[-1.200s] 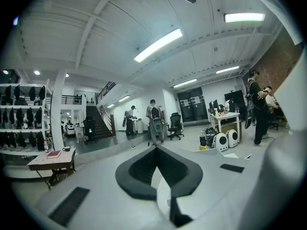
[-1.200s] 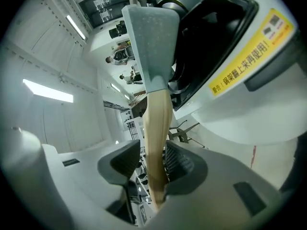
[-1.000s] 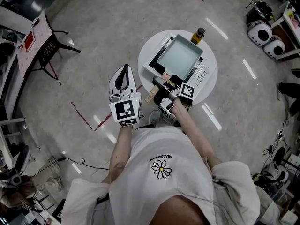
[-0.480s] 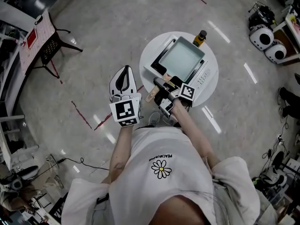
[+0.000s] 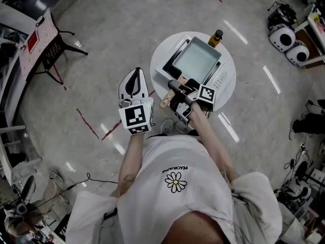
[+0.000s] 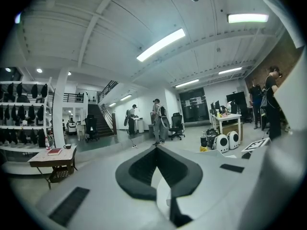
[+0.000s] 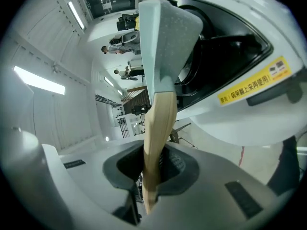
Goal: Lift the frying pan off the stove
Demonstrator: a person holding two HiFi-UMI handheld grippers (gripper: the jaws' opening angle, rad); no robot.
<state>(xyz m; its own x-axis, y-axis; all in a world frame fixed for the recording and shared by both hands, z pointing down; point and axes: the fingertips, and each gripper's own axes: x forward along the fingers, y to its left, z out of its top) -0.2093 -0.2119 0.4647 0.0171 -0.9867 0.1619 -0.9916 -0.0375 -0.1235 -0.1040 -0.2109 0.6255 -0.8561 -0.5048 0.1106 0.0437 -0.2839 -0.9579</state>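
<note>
At stove (image 5: pixel 222 79), right gripper (image 5: pixel 181 88), jaws just closing, pinches frying pan (image 5: pixel 195 59) handle (image 5: pixel 164 102); left gripper (image 5: pixel 134 75) pressed together.

Stove (image 5: pixel 222 79) top (under pan (image 5: pixel 195 60)) hidden

Looking down on a round white table (image 5: pixel 158 52). On it, a stove (image 5: pixel 221 79) with a square pale pan (image 5: pixel 195 60). At the pan's wooden handle (image 5: pixel 165 102), the right gripper (image 5: pixel 174 88), with jaws just closing round it. Off to the side over the floor, the left gripper (image 5: pixel 134 78). By the far rim, a small yellow bottle (image 5: pixel 215 37).
</note>
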